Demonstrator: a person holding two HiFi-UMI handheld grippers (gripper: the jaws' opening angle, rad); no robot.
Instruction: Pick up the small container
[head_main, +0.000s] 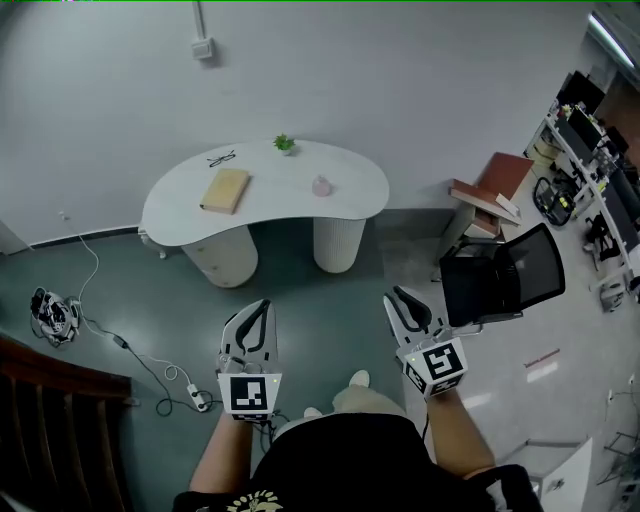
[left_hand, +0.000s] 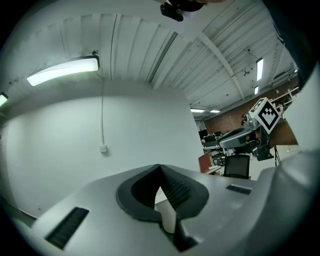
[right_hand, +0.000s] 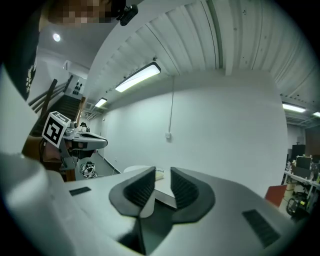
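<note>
A small pink container (head_main: 321, 186) stands on the right part of a white curved table (head_main: 280, 222), far ahead of me in the head view. Both grippers hang over the floor well short of the table. My left gripper (head_main: 264, 306) has its jaws closed, the pads meeting at the tip (left_hand: 161, 167), with nothing in them. My right gripper (head_main: 397, 296) has its jaws drawn together to a slim gap (right_hand: 162, 182), also empty. The right gripper view shows a sliver of the table top (right_hand: 134, 170) beyond the jaws; the container is hidden there.
A tan book (head_main: 225, 190), glasses (head_main: 221, 158) and a tiny potted plant (head_main: 285, 145) also lie on the table. A black office chair (head_main: 505, 275) and a reddish seat (head_main: 490, 188) stand at right. Cables and a power strip (head_main: 195, 398) trail across the floor at left.
</note>
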